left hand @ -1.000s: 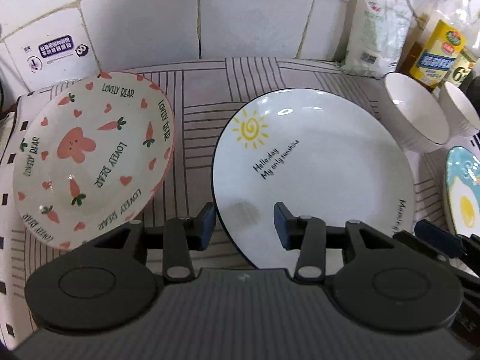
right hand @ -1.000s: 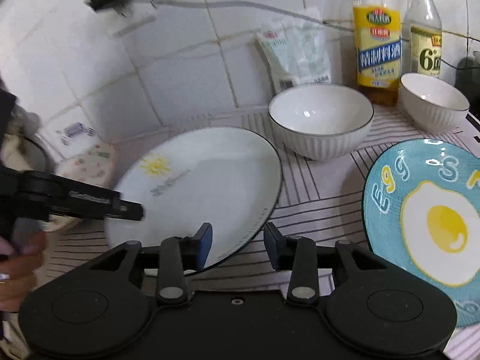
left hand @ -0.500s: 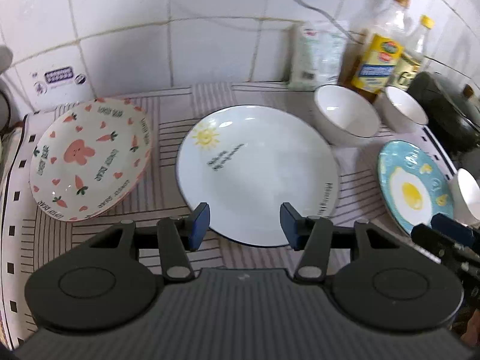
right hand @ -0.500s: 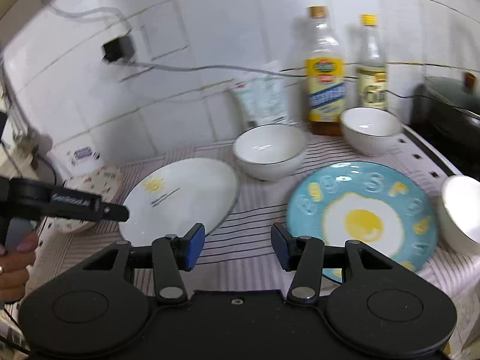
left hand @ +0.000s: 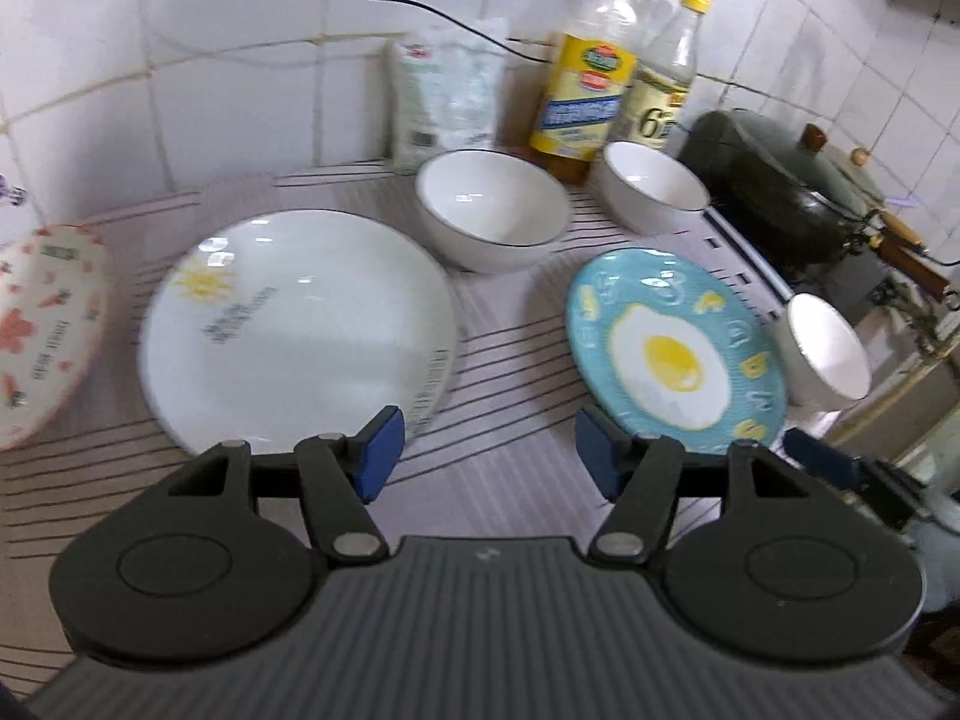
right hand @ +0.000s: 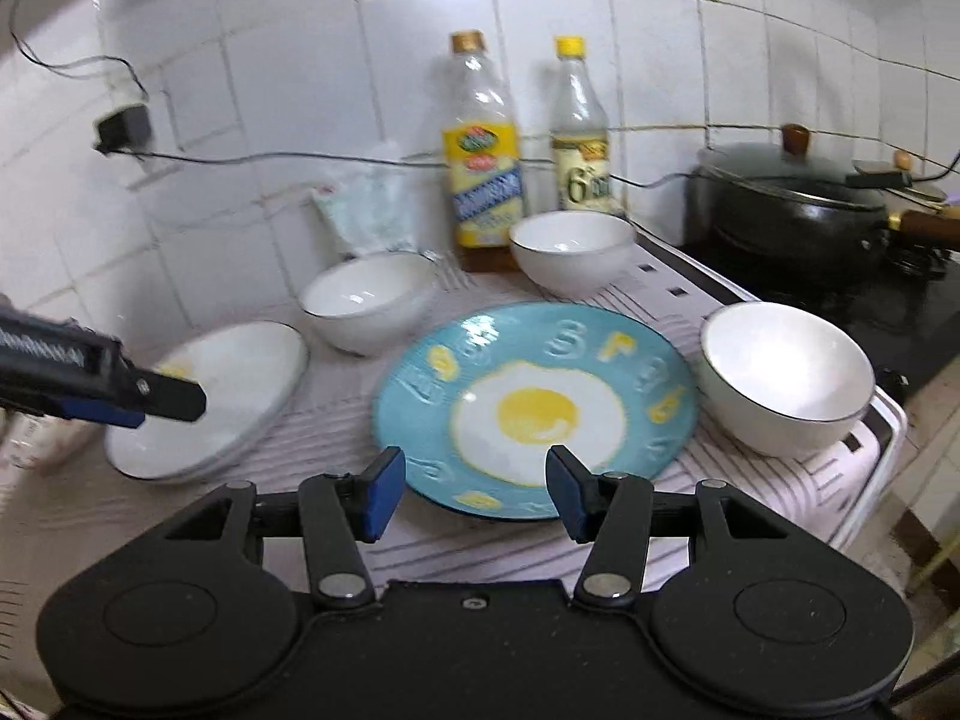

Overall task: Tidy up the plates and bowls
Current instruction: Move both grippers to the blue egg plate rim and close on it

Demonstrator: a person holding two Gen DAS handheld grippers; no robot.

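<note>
A white sun plate (left hand: 300, 330) (right hand: 234, 384) lies at the left of the striped mat. A blue egg plate (left hand: 672, 354) (right hand: 534, 408) lies to its right. A carrot-print dish (left hand: 42, 324) sits at the far left. Three white bowls stand around: one behind the plates (left hand: 492, 216) (right hand: 366, 300), one by the bottles (left hand: 654, 186) (right hand: 570, 249), one at the right (left hand: 828, 354) (right hand: 786, 378). My left gripper (left hand: 486, 462) is open and empty above the mat between the plates. My right gripper (right hand: 474, 492) is open and empty over the egg plate's near rim.
Two oil bottles (right hand: 480, 168) and a white bag (left hand: 444, 90) stand against the tiled wall. A black lidded pot (right hand: 792, 210) sits on the stove at the right. The left gripper's finger (right hand: 120, 390) shows in the right wrist view over the sun plate.
Both grippers have pulled back, risen and swung right, and both have opened wider. The egg plate and right-hand bowls have come into the left wrist view. No dish has moved.
</note>
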